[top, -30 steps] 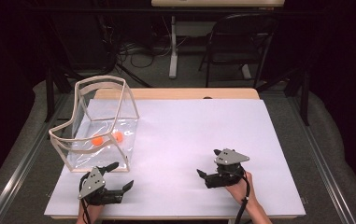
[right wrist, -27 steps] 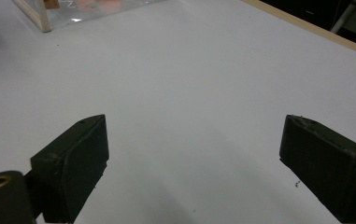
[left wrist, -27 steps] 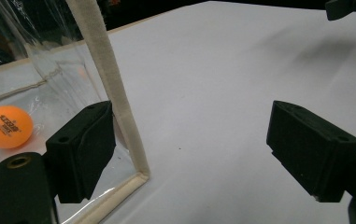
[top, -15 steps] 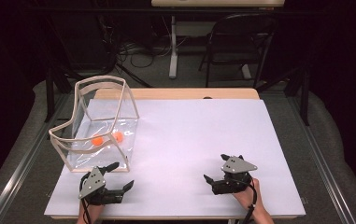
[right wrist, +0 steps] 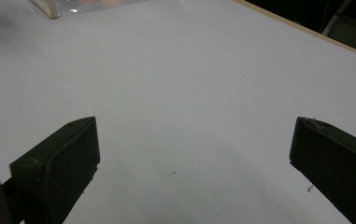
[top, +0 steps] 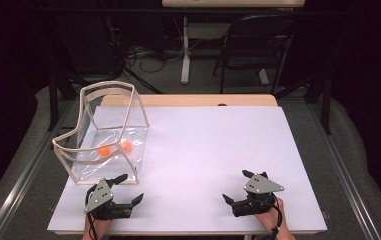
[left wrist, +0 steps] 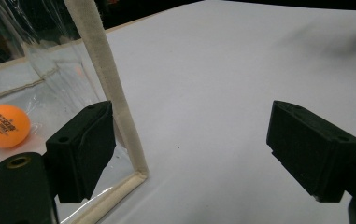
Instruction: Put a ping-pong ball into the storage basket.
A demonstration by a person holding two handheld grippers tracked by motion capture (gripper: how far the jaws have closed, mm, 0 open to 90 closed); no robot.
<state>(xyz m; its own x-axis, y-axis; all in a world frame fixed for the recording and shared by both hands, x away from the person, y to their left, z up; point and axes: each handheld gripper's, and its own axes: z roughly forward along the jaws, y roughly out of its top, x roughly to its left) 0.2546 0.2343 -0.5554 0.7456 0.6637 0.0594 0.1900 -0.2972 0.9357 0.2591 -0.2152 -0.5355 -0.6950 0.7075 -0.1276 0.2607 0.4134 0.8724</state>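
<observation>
From above, the left gripper [top: 126, 193] and right gripper [top: 238, 191] rest near the table's [top: 213, 145] front edge, both spread wide and empty, with the clear bag [top: 109, 131] just beyond the left one, holding two orange balls [top: 105, 150]. In the left gripper view, one jaw sits beside the bag's corner trim [left wrist: 108, 79], a ball [left wrist: 3, 126] behind it. The right gripper view has the bag's corner [right wrist: 49, 8] far ahead.

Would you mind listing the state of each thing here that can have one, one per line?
Left gripper: open, holding nothing, beside the bag's near corner.
Right gripper: open, holding nothing, over bare table.
Clear bag: standing upright, top open, on the table.
Two orange balls: lying inside the bag on its bottom, close together.
Chair: standing beyond the table, unoccupied.
</observation>
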